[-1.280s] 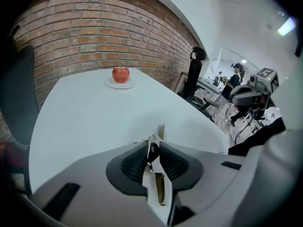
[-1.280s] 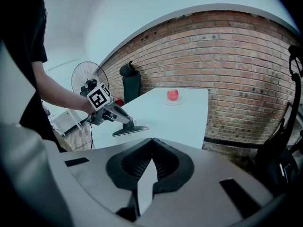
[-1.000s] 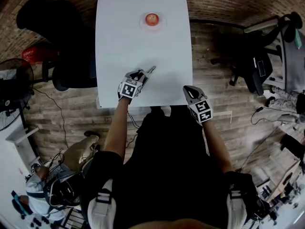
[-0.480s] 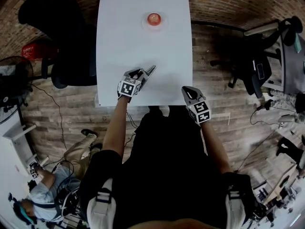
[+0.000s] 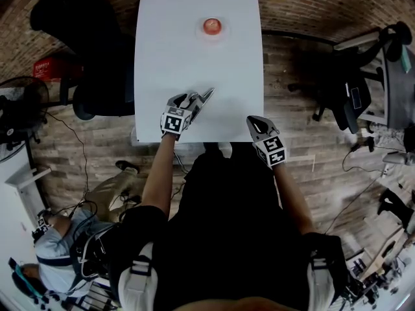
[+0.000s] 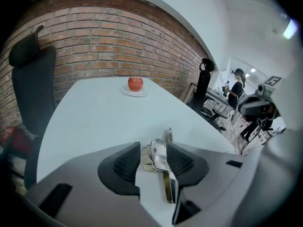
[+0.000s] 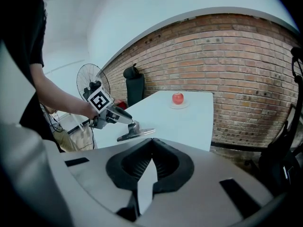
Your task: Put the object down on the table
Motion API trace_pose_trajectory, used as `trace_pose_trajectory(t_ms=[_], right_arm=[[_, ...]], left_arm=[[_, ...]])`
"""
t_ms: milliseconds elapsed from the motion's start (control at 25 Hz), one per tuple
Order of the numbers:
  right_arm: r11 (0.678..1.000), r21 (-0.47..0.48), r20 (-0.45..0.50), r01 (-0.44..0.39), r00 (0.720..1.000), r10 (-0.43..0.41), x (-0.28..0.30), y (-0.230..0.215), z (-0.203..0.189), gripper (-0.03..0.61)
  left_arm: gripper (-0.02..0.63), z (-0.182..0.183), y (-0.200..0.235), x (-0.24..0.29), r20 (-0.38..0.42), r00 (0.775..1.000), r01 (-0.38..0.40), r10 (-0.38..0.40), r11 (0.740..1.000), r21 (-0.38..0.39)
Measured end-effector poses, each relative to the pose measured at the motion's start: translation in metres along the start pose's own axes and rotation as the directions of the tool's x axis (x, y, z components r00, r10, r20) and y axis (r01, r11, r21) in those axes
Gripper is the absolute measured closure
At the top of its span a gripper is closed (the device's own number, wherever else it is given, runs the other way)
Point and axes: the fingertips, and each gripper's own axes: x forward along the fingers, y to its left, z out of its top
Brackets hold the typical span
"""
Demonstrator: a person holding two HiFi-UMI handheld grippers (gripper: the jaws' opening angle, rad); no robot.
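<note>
The metal utensil [image 5: 203,98] lies low on the near part of the white table [image 5: 194,57], its handle end between the jaws of the left hand-held gripper [image 5: 191,102] and its flat, shiny end reaching out from that gripper toward the far right. That is its long axis, running almost in line with the gripper itself. From the right gripper view the flat end [image 7: 137,133] looks to be resting on the table top, so I judge it is all but set down. The left jaws have just been opening and stand wide. The utensil [image 6: 161,157] sits between them close against the right-hand pad, with bare table showing on its other side, so the grip looks let go. To my eye, what is left is to draw the left hand-held gripper [image 6: 154,149] back along that same axis, toward the near left, without dragging the handle. The right hand-held gripper [image 5: 254,120] hovers at the near right edge of the table, well apart from the utensil, jaws closed together on nothing [image 7: 152,141]. At the far end an apple [image 5: 211,25] sits on a small plate [image 5: 200,32]. A black chair [image 5: 84,44] stands to the left, with a fan [image 7: 90,82] nearby, a brick wall beyond and a plank floor all round.
</note>
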Motion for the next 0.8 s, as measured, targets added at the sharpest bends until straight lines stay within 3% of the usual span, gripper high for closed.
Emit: trace_pose_trajectory(t_ms=[160, 520, 800], right_arm=[[1.0, -0.011, 0.009, -0.002, 1.0, 0.002, -0.001, 0.005, 0.004, 0.58], [0.999, -0.037, 0.042, -0.016, 0.999, 0.017, -0.005, 0.016, 0.009, 0.58], [0.999, -0.038, 0.075, -0.034, 0.996, 0.037, -0.009, 0.033, 0.01, 0.58]], left_arm=[[0.438, 0.008, -0.002, -0.017, 0.05, 0.999, -0.022, 0.022, 1.0, -0.001], [0.576, 0.018, -0.015, -0.063, 0.154, 0.986, -0.061, 0.063, 0.998, -0.02], [0.594, 0.005, -0.041, -0.088, 0.191, 0.982, 0.005, 0.002, 0.999, -0.037]])
